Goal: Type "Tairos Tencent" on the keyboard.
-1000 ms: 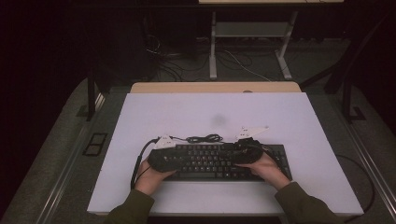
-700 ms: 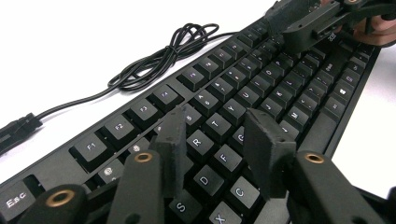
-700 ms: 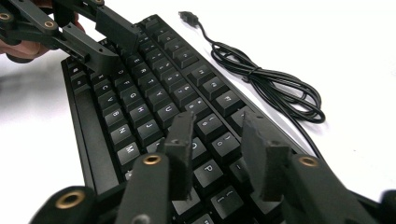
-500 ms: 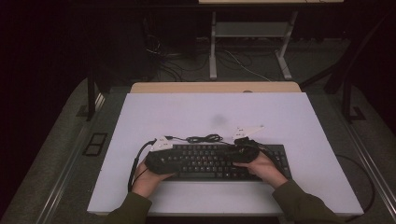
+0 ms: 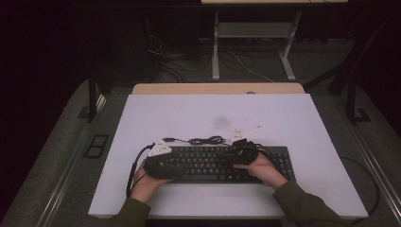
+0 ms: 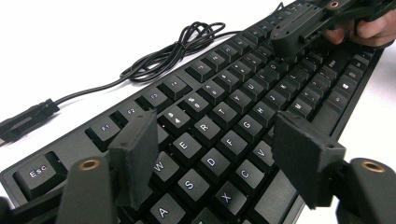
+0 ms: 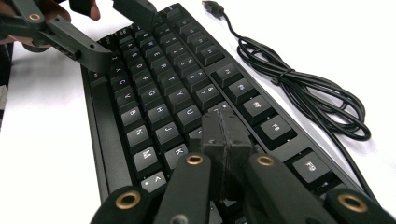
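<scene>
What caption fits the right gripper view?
Shut right gripper over a black keyboard, cable beside.

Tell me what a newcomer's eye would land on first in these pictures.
First, the black keyboard lying along the near part of the white table, with a hand-held gripper over each end. The right gripper has its jaws pressed together over the keys, while the left gripper stands with its jaws apart above the letter keys. Behind the keyboard its black cable lies in a loose coil.

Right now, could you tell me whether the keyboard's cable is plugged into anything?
No, in the left gripper view the cable lies bundled on the table behind the keyboard, its plug lying free.
</scene>
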Action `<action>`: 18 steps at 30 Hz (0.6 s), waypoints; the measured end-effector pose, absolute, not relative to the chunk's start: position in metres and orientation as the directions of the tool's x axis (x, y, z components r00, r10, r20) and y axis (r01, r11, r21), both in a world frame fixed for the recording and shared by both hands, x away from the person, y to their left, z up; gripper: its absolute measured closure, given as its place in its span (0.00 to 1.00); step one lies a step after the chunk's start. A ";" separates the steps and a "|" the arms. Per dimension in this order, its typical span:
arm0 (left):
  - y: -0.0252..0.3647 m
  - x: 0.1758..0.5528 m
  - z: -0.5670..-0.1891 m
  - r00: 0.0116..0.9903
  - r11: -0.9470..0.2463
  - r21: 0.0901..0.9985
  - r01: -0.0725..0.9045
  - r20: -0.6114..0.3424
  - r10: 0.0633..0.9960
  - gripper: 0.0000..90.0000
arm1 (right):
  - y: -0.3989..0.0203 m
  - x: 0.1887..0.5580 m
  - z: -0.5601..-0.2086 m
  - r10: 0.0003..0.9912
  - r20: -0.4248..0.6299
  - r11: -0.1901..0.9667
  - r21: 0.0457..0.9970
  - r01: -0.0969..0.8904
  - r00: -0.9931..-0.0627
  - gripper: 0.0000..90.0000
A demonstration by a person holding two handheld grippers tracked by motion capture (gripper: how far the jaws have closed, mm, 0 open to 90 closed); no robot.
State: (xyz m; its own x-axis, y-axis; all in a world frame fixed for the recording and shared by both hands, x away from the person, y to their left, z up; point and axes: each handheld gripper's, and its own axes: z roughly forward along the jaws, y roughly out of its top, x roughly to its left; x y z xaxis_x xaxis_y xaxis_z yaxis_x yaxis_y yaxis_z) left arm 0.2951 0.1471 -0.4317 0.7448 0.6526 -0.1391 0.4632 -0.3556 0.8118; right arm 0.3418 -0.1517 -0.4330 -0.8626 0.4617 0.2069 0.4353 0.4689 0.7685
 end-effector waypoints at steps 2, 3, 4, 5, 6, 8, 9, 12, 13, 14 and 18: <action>0.147 0.295 -0.432 0.745 -0.354 0.812 0.465 -0.143 0.652 0.31 | -0.151 0.342 -0.433 0.461 0.208 0.470 0.767 0.436 -0.863 0.99; 0.146 0.295 -0.432 0.745 -0.355 0.810 0.466 -0.142 0.652 0.29 | -0.151 0.342 -0.433 0.460 0.209 0.470 0.767 0.437 -0.863 0.99; 0.146 0.295 -0.433 0.746 -0.359 0.810 0.464 -0.138 0.652 0.27 | -0.151 0.342 -0.433 0.458 0.209 0.472 0.766 0.436 -0.864 0.99; 0.146 0.295 -0.433 0.745 -0.359 0.810 0.464 -0.138 0.652 0.26 | -0.152 0.342 -0.434 0.458 0.209 0.474 0.765 0.437 -0.864 0.99; 0.146 0.295 -0.434 0.745 -0.357 0.810 0.465 -0.141 0.652 0.24 | -0.152 0.342 -0.434 0.456 0.207 0.477 0.764 0.434 -0.865 0.99; 0.145 0.295 -0.434 0.745 -0.356 0.811 0.463 -0.139 0.653 0.21 | -0.152 0.342 -0.434 0.453 0.208 0.480 0.763 0.433 -0.867 0.99; 0.145 0.295 -0.434 0.744 -0.356 0.812 0.463 -0.138 0.654 0.19 | -0.152 0.342 -0.434 0.453 0.207 0.482 0.762 0.433 -0.867 0.99; 0.146 0.295 -0.434 0.742 -0.354 0.812 0.464 -0.138 0.656 0.17 | -0.152 0.342 -0.435 0.450 0.208 0.487 0.758 0.434 -0.868 0.99; 0.146 0.295 -0.434 0.742 -0.355 0.811 0.464 -0.138 0.656 0.17 | -0.152 0.342 -0.435 0.450 0.209 0.488 0.756 0.435 -0.868 0.99; 0.146 0.295 -0.434 0.742 -0.355 0.811 0.465 -0.137 0.657 0.17 | -0.152 0.342 -0.435 0.449 0.207 0.492 0.754 0.434 -0.869 0.99; 0.147 0.295 -0.434 0.740 -0.355 0.811 0.465 -0.137 0.658 0.17 | -0.150 0.342 -0.437 0.446 0.202 0.504 0.748 0.431 -0.872 0.99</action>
